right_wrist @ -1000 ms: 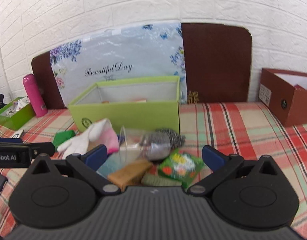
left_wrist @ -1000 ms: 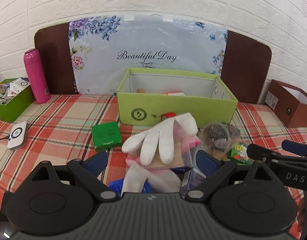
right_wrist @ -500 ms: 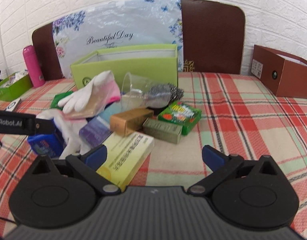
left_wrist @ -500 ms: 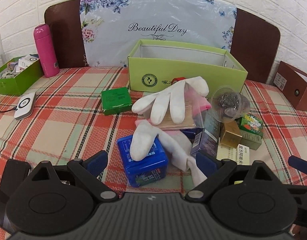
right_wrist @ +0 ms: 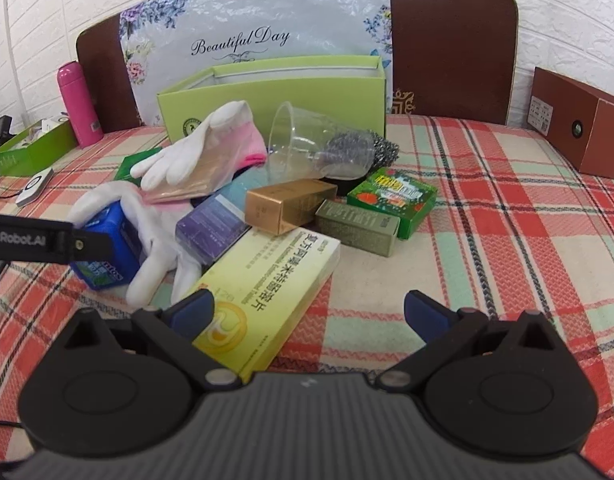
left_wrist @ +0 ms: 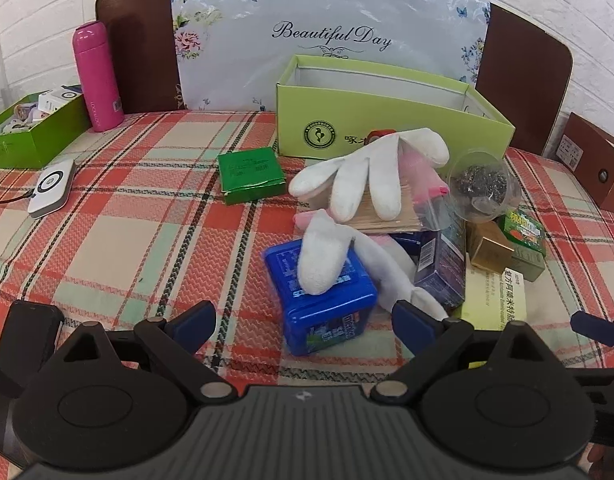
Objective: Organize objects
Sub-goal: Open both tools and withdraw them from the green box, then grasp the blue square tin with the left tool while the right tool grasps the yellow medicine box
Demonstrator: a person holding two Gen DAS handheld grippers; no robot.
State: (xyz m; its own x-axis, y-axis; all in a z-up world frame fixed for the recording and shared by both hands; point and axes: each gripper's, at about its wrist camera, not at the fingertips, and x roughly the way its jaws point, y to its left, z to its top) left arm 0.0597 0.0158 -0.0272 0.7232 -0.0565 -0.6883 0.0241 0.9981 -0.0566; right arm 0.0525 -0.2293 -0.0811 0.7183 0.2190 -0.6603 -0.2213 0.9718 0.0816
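A white brick wall and a floral board reading "Beautiful Day" (left_wrist: 331, 36) back the plaid-covered surface (left_wrist: 119, 240), where the things to sort lie heaped at centre frame in front of the open light-green box (left_wrist: 371, 130). Both the left gripper (left_wrist: 303, 320) and the right gripper (right_wrist: 309, 308) hover low with jaws released, holding nothing. The heap looks precarious to me: a white glove (left_wrist: 363, 176) drapes over the blue container (left_wrist: 327, 296), so lifting that container could drag the glove and the packet under it. The tipped clear cup (right_wrist: 307, 148) could roll if nudged. The yellow medicine box (right_wrist: 267, 284) carries Chinese print I cannot make out; the left tool's arm reads "Robot.AI"; the green box shows a round bird logo.
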